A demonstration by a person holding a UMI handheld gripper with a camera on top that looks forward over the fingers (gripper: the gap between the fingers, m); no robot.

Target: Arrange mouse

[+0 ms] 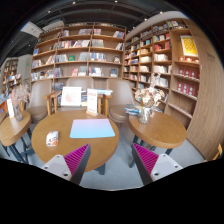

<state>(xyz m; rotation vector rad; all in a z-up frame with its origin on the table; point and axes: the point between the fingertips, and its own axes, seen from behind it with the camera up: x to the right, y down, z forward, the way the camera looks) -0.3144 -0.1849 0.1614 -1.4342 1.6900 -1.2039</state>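
Magenta pads mark the hand-held gripper (110, 162), its fingers spread apart and holding nothing, raised well back from the round wooden bench (45, 150). On it lie a pale blue mat (92, 128) and a small white object (52, 138) near the rim, possibly the mouse; I cannot tell. Bookshelves (85, 55) stand beyond. Lowering steadily toward the bench before closing seems wisest.

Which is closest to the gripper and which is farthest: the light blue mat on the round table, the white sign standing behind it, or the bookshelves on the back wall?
From the open gripper, in the gripper view:
1. Light blue mat, flat on the round table, just ahead of the fingers.
2. White sign, upright at the table's far side.
3. Bookshelves, against the back wall.
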